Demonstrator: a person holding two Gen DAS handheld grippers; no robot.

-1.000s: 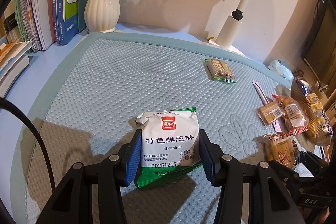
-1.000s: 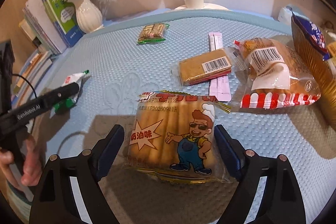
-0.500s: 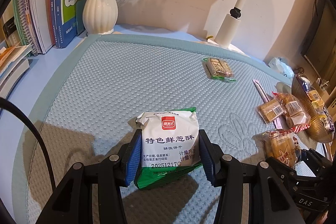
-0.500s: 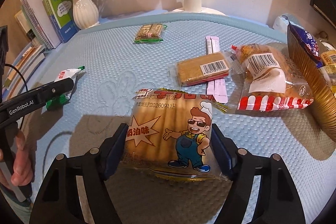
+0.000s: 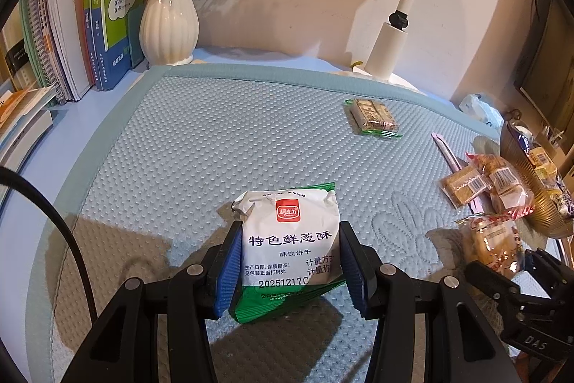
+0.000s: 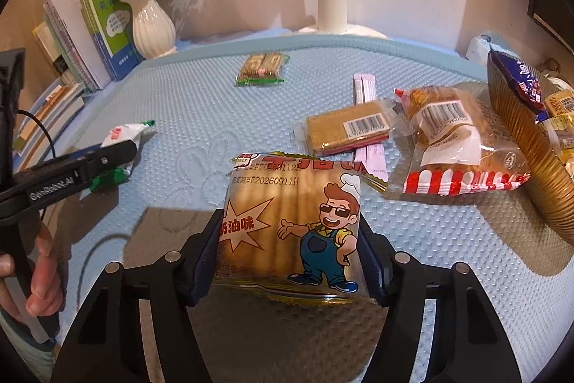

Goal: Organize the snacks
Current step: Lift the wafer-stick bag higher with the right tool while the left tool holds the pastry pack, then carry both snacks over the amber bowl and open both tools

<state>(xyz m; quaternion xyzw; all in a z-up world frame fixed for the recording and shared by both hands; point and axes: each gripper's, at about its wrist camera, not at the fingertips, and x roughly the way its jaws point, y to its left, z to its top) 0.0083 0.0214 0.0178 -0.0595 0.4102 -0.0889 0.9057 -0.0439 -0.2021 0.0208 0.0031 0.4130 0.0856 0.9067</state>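
Observation:
My left gripper [image 5: 287,261] is shut on a white and green biscuit packet [image 5: 290,239], held just above the blue mat [image 5: 179,149]. My right gripper [image 6: 288,257] is shut on a yellow packet of finger biscuits with a cartoon chef [image 6: 294,221]; it also shows in the left wrist view [image 5: 491,243]. The left gripper and its packet [image 6: 122,146] show at the left of the right wrist view. A gold basket [image 6: 531,153] holding several snacks stands at the right edge.
On the mat lie a green-edged wafer packet [image 6: 262,69], a flat cracker packet [image 6: 348,128], pink sachets [image 6: 366,88] and a red-striped bread packet [image 6: 452,146]. A white vase [image 5: 168,20], books [image 5: 71,34] and a lamp post [image 5: 391,42] stand at the back.
My right gripper has closed onto the chef packet and lifted it slightly. My left gripper keeps its hold on the white packet and has shifted a little.

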